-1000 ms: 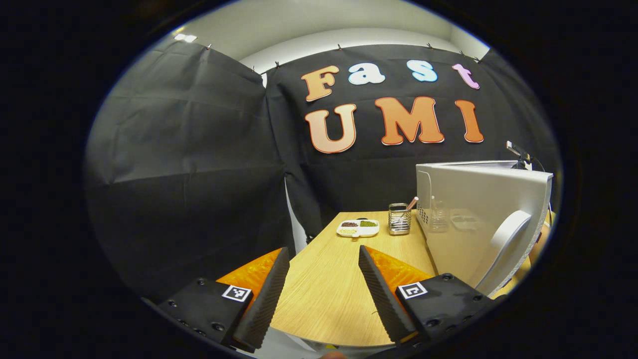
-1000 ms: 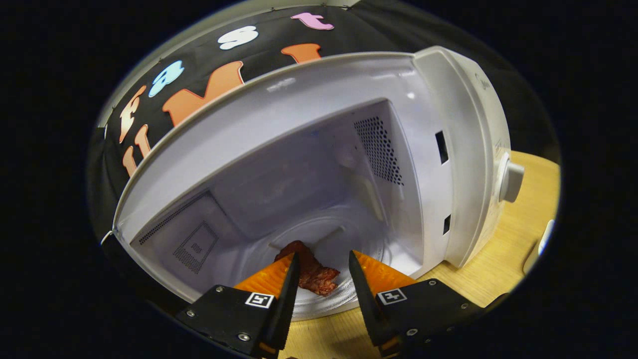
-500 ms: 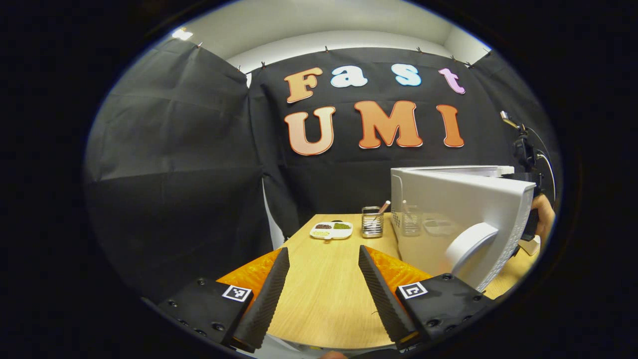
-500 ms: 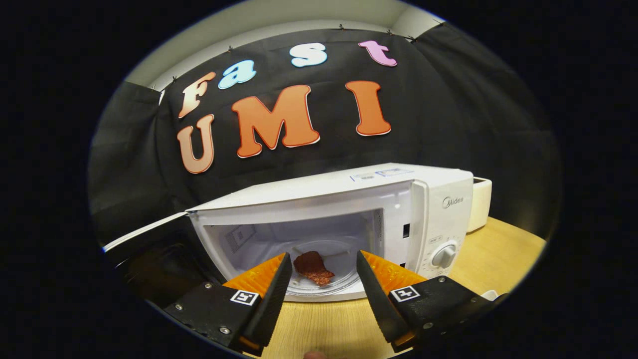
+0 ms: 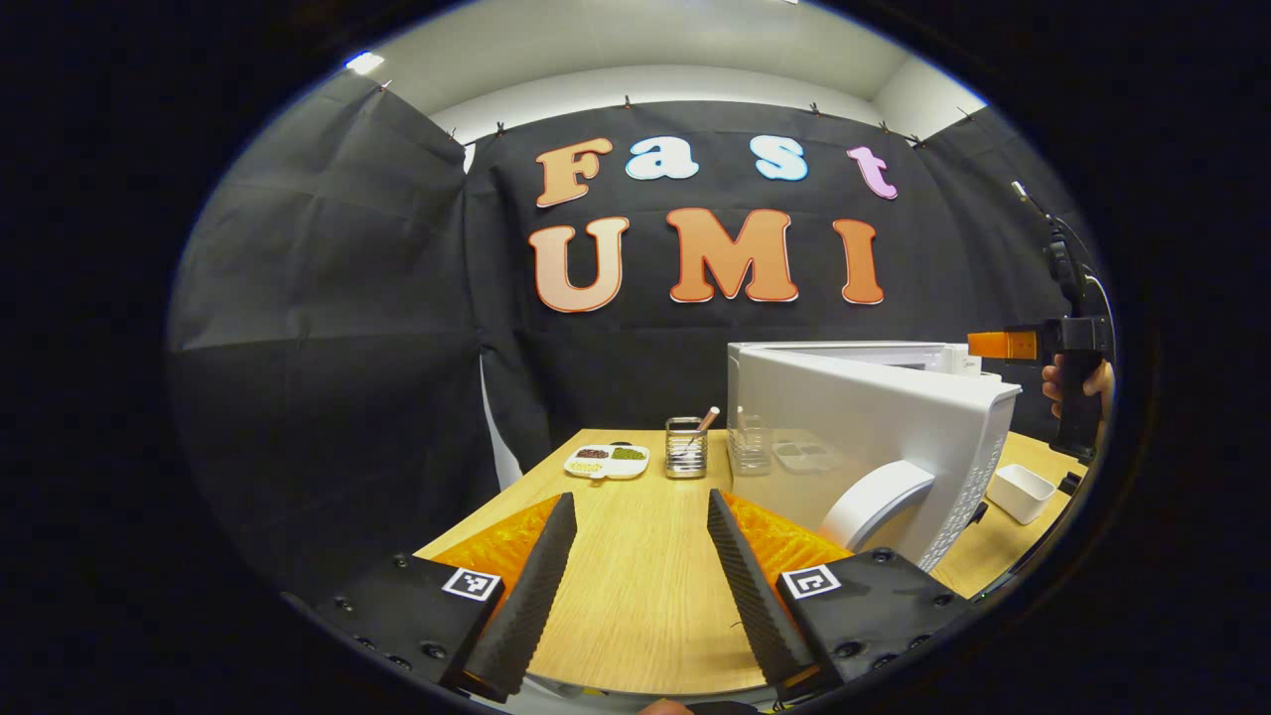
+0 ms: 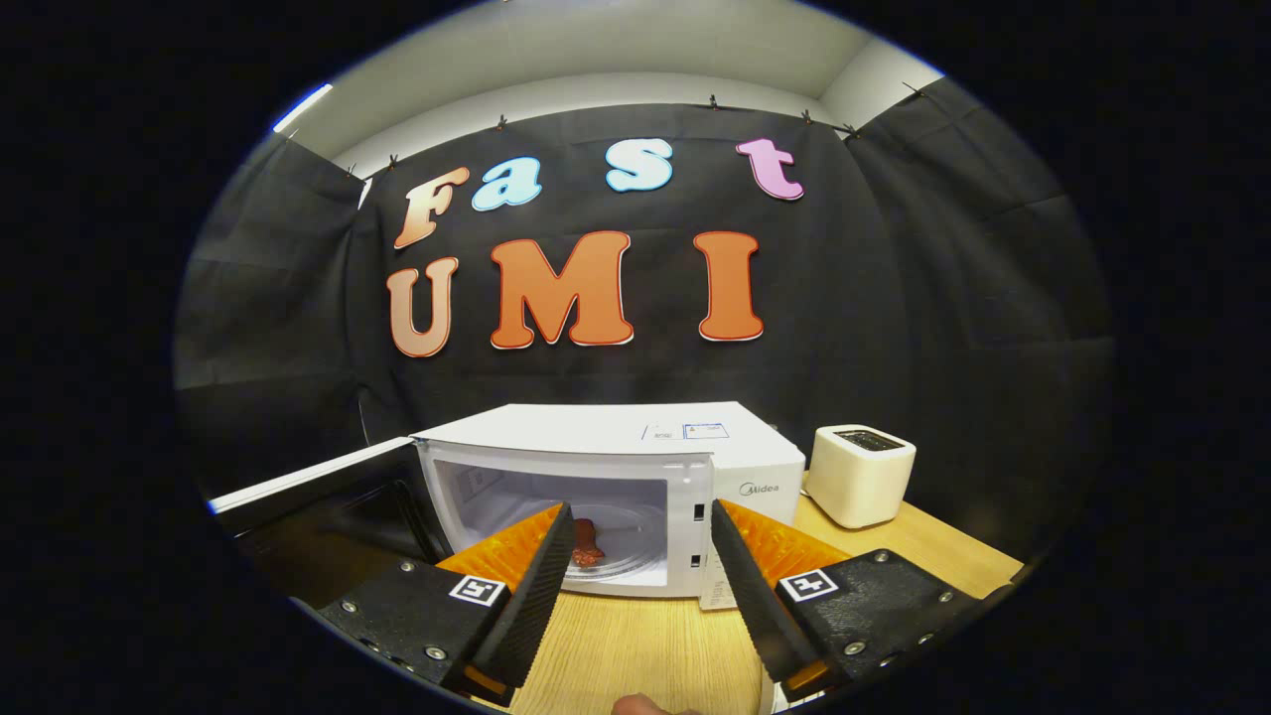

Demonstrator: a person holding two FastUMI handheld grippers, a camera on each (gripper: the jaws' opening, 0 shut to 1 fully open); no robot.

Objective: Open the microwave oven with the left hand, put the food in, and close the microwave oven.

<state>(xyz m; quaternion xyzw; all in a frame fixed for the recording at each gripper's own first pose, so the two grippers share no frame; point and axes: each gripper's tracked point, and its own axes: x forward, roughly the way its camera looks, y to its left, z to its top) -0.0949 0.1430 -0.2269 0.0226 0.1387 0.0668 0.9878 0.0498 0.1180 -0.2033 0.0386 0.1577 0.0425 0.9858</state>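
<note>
Right gripper [image 6: 635, 586]: I read the jaws as spread wide, nothing between them, hovering over the table [image 6: 635, 655] short of the microwave [image 6: 606, 497]. The food [image 6: 586, 543], a reddish-brown piece, lies on the glass turntable inside the cavity, well ahead of the tips. In right gripper view it sits at about 11 o'clock from the midpoint of the gap, just off the inner edge of the left-hand finger, not touching either one. The door [image 6: 308, 487] hangs open at 9 o'clock. A white toaster [image 6: 860, 475] stands beside the oven at 2 o'clock.

Left gripper [image 5: 635, 586]: jaws also wide and empty, above bare tabletop. I see the outer face of the open door [image 5: 874, 427] with its curved handle [image 5: 874, 501] at 2 o'clock from the tips, apart from them. Farther off at 12 o'clock are a divided dish [image 5: 607, 462] and a metal holder [image 5: 685, 448]. A hand [image 5: 1077, 382] with the other gripper shows at 3 o'clock.
</note>
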